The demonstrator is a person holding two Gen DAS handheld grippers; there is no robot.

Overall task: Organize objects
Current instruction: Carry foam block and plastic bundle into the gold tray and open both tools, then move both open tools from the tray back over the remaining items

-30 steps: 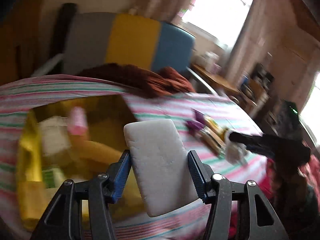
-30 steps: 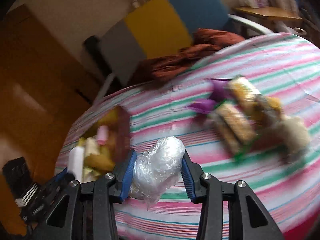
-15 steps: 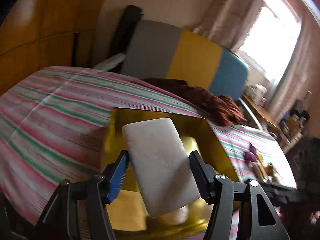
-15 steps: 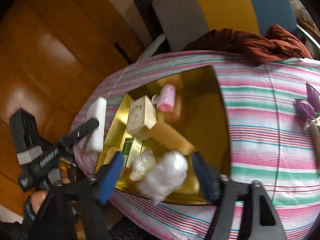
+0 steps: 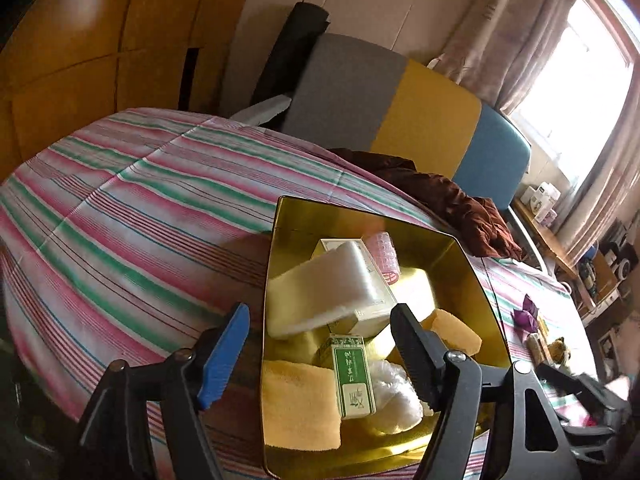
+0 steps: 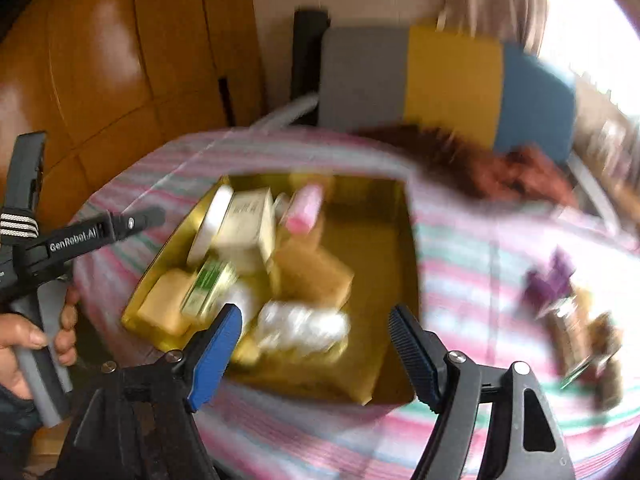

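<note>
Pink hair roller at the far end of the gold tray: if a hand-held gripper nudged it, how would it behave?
The pink hair roller looks like a ribbed hollow cylinder, so it is probably light and apt to roll. It sits propped among other items in the gold tray, so a nudge may tip it. Its open mesh would likely flex under a squeeze.

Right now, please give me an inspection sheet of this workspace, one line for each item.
Surface: striped tablecloth, bare on its left part.
Job's things: gold tray holds white foam block, green box, pink roller, plastic bag.
Clutter: purple wrappers and snacks outside the tray.
Grippers: left gripper and right gripper, jaws open, nothing gripped; the left's have just been opening.
Cables: nothing seen.
Surroundings: chair, brown cloth, window.
</note>
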